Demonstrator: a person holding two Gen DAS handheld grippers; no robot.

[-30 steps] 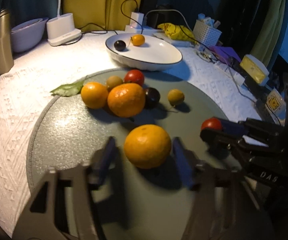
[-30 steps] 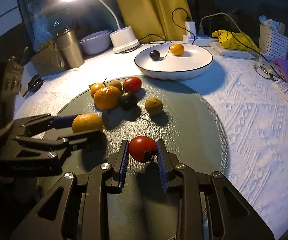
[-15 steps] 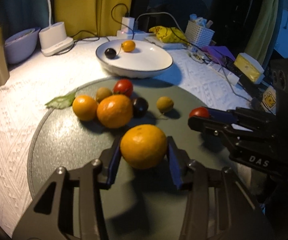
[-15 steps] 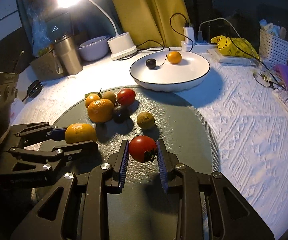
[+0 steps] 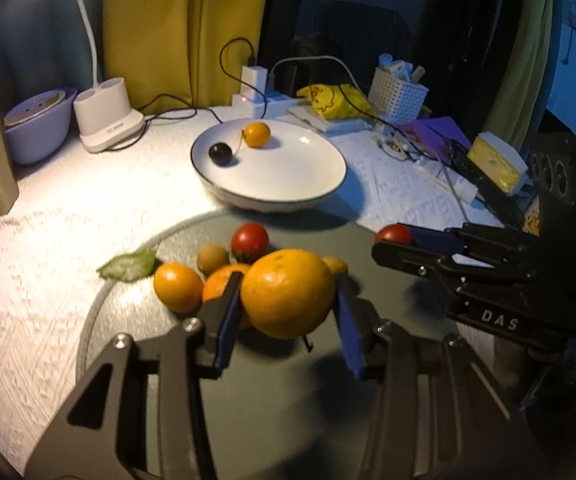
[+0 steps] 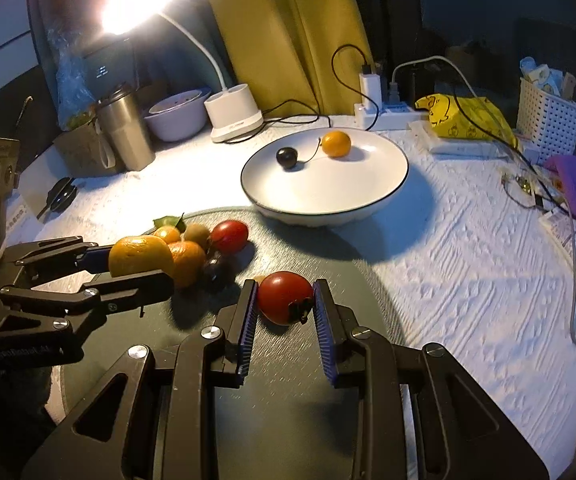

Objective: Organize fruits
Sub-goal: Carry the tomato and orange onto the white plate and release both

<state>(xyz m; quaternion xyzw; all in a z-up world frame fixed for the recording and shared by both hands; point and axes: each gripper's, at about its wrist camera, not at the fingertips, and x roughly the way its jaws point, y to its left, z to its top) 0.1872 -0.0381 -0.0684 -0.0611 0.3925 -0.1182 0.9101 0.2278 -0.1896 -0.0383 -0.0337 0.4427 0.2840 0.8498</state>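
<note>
My left gripper [image 5: 286,308] is shut on a large orange [image 5: 287,293], held above the round grey mat [image 5: 272,412]; the same orange [image 6: 140,256] shows at the left of the right wrist view. My right gripper [image 6: 285,300] is shut on a red tomato [image 6: 284,297], also lifted off the mat; that tomato [image 5: 393,235] shows at the right of the left wrist view. On the mat lie two smaller oranges [image 5: 178,286], a brownish fruit [image 5: 212,258], a red tomato [image 5: 249,240] and a dark fruit [image 6: 218,267]. The white plate [image 5: 308,184] behind holds a dark cherry [image 5: 220,153] and a small orange fruit [image 5: 257,134].
A green leaf [image 5: 128,266] lies at the mat's left edge. A lit desk lamp [image 6: 232,118], a steel tumbler [image 6: 124,132] and a lilac bowl [image 6: 176,116] stand at the back left. Cables, a power strip [image 6: 388,114], a yellow bag [image 6: 464,114] and a white basket [image 6: 548,112] crowd the back right.
The left gripper closed on the large orange and lifted it off the mat. The right gripper, holding its tomato, moved toward the plate.
</note>
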